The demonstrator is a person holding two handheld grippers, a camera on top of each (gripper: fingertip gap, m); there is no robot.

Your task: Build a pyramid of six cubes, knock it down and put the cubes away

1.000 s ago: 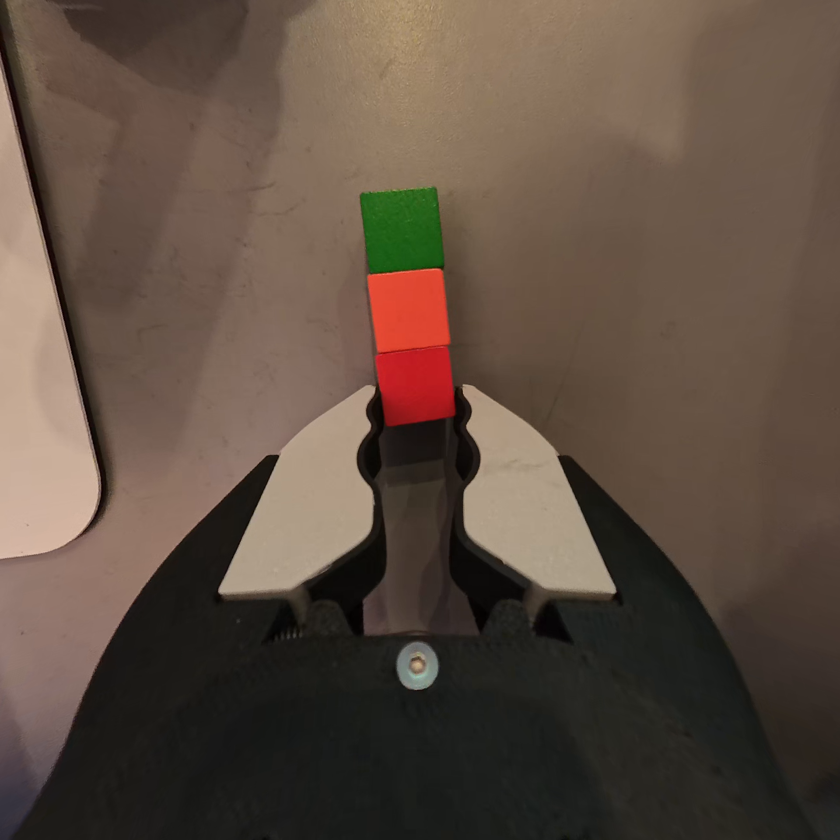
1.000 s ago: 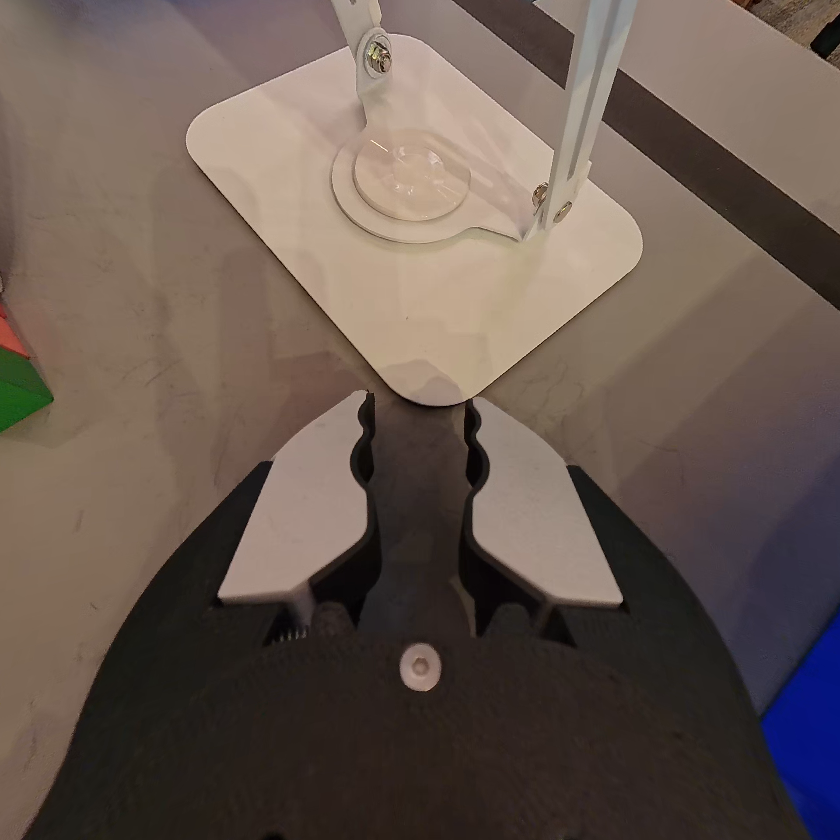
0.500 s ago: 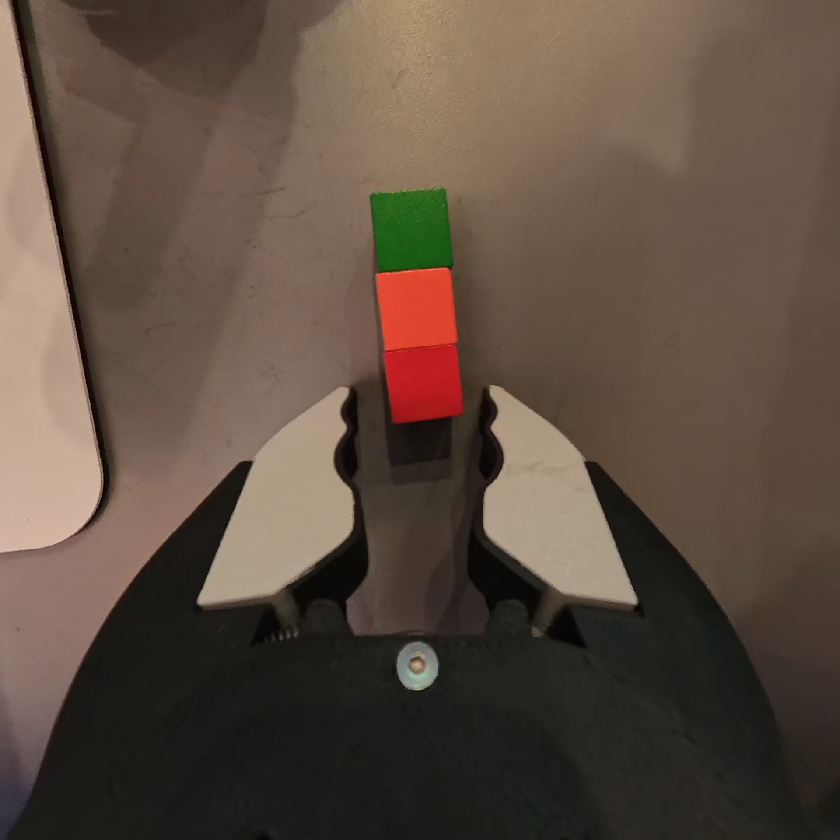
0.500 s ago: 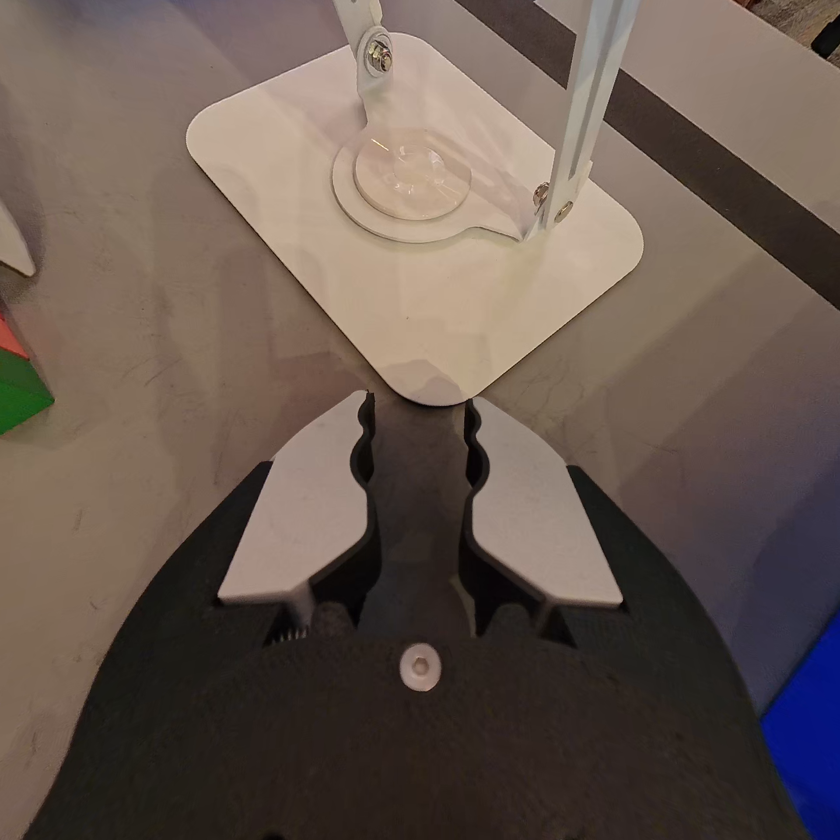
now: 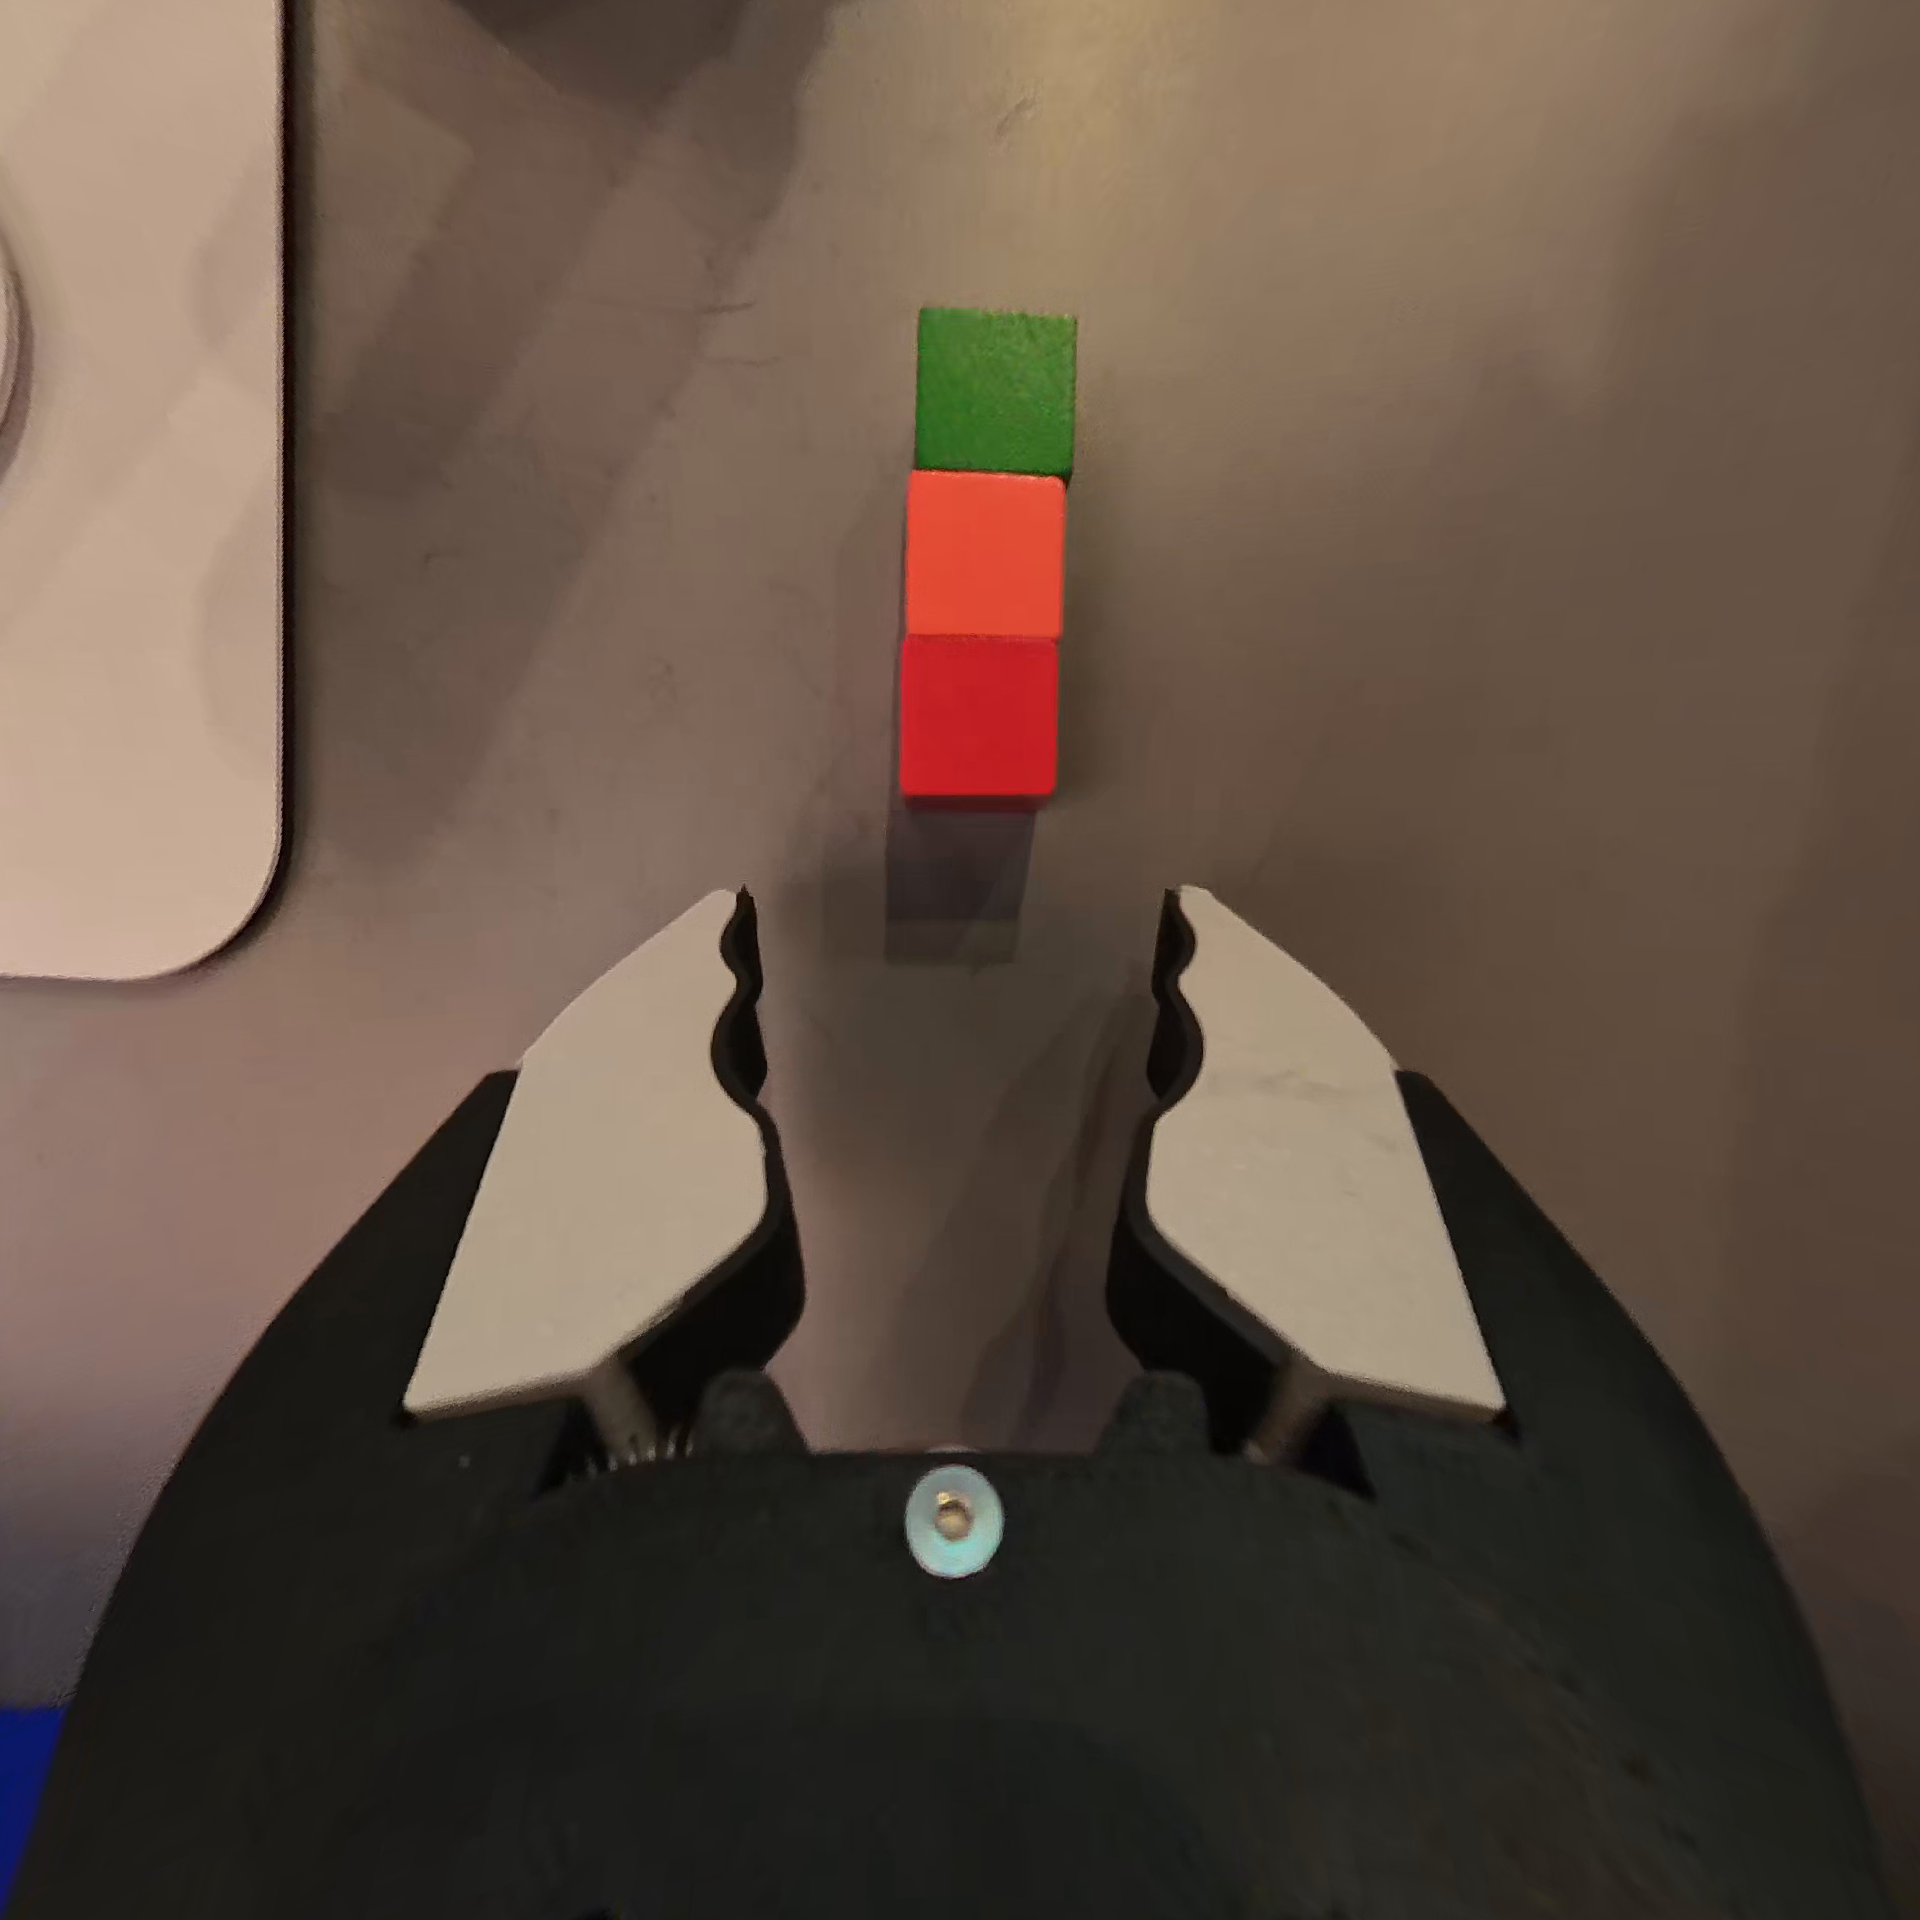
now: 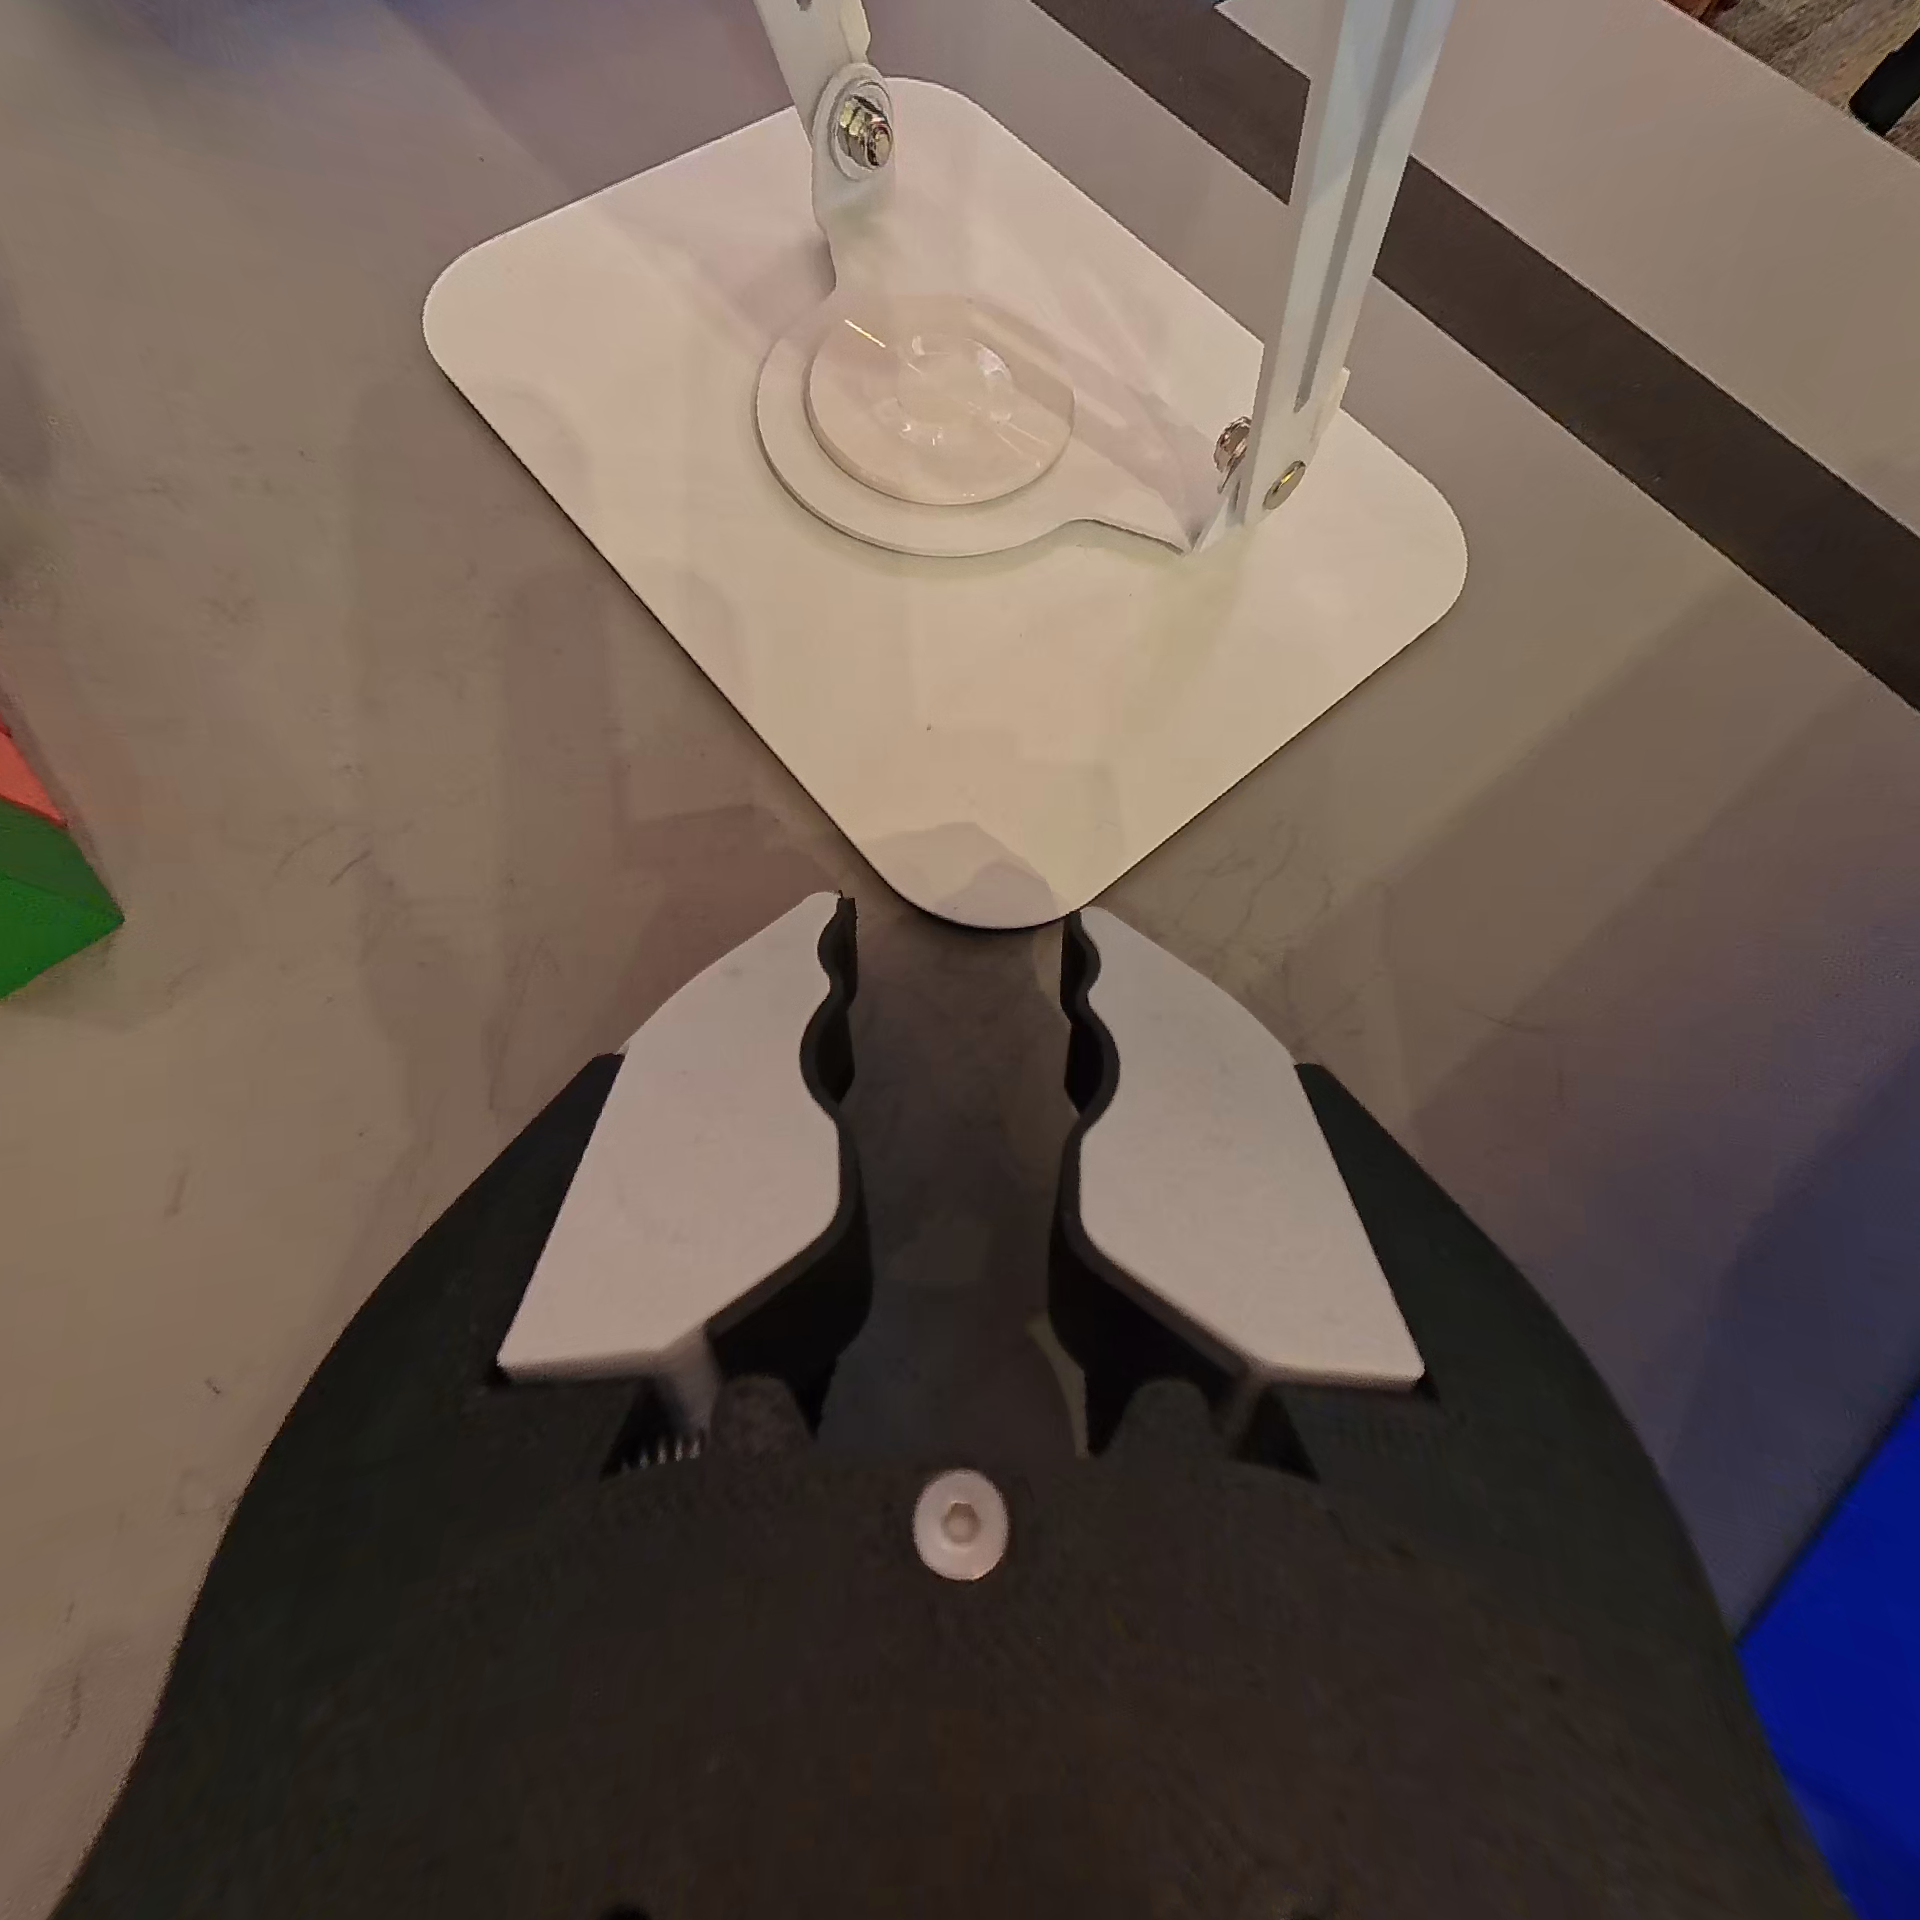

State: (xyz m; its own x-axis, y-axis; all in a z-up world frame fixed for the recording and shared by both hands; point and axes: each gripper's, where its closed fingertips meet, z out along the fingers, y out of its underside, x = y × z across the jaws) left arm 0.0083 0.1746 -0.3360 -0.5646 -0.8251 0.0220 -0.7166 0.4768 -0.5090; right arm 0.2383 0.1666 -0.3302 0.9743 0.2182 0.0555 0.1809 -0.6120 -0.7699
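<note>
Fingers (image 5: 644, 1122) of our left gripper (image 5: 956, 904) spread wide, bare, just short of red cube (image 5: 979, 717) | red, orange cube (image 5: 985, 553), green cube (image 5: 995, 390) touching in one row on grey table (image 5: 1455, 520) | right gripper (image 6: 961, 920) narrowly parted, bare, at white stand base (image 6: 935, 675) corner; we see green cube far left.

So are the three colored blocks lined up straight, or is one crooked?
Slightly crooked: the green wooden cube, orange cube and red cube touch in a row, each stepping a little sideways. Nothing is tipped or damaged.
</note>
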